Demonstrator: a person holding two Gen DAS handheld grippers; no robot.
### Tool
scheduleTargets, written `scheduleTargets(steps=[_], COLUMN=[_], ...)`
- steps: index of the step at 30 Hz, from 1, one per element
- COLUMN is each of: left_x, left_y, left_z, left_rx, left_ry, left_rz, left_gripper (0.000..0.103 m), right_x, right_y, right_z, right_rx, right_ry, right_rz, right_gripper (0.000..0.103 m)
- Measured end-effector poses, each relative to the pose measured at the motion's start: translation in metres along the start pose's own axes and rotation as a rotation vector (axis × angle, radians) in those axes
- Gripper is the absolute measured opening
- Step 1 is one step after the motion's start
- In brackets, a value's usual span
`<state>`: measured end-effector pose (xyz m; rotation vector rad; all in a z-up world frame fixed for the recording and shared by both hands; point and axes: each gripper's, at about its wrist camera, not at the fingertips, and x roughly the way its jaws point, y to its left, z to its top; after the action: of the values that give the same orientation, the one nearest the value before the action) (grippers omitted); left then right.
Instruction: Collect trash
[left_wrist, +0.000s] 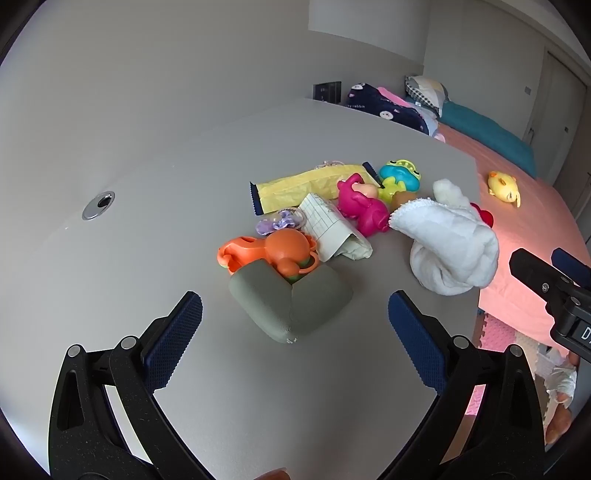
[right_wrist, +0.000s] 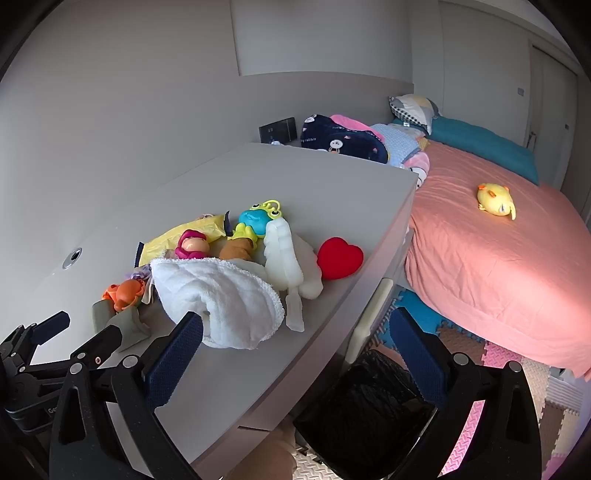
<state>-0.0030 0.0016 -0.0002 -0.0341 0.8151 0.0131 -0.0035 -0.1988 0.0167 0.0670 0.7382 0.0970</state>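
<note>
A yellow snack wrapper (left_wrist: 310, 184) with dark serrated ends lies at the back of a pile on the grey desk (left_wrist: 147, 221). A folded paper (left_wrist: 327, 227) lies in front of it, between an orange toy (left_wrist: 273, 253) and a pink toy (left_wrist: 364, 206). My left gripper (left_wrist: 295, 332) hangs open above the desk just short of a grey-green corner pad (left_wrist: 291, 302), holding nothing. In the right wrist view the wrapper (right_wrist: 177, 236) shows behind a white cloth (right_wrist: 221, 295). My right gripper (right_wrist: 295, 354) stands open over the desk's edge, above a black-lined bin (right_wrist: 362, 406).
A frog rattle (right_wrist: 258, 218), a white leaf-shaped toy (right_wrist: 284, 266) and a red heart (right_wrist: 340, 256) sit near the desk's right edge. A bed with a pink sheet (right_wrist: 498, 266) and a yellow toy (right_wrist: 495, 199) lies to the right. Foam mats (right_wrist: 517, 369) cover the floor.
</note>
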Motion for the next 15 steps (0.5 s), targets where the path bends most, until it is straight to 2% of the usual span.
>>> scheduleTargets(steps=[15], left_x=[0.0048], left_y=[-0.0012], left_z=[0.0016], left_rx=[0.003], left_ry=[0.013], left_rz=[-0.001], left_gripper=[0.097], right_x=[-0.0002], right_y=[0.0009], right_z=[-0.0001], right_rx=[0.0], right_ry=[0.0], right_rz=[-0.001], right_gripper=[0.1])
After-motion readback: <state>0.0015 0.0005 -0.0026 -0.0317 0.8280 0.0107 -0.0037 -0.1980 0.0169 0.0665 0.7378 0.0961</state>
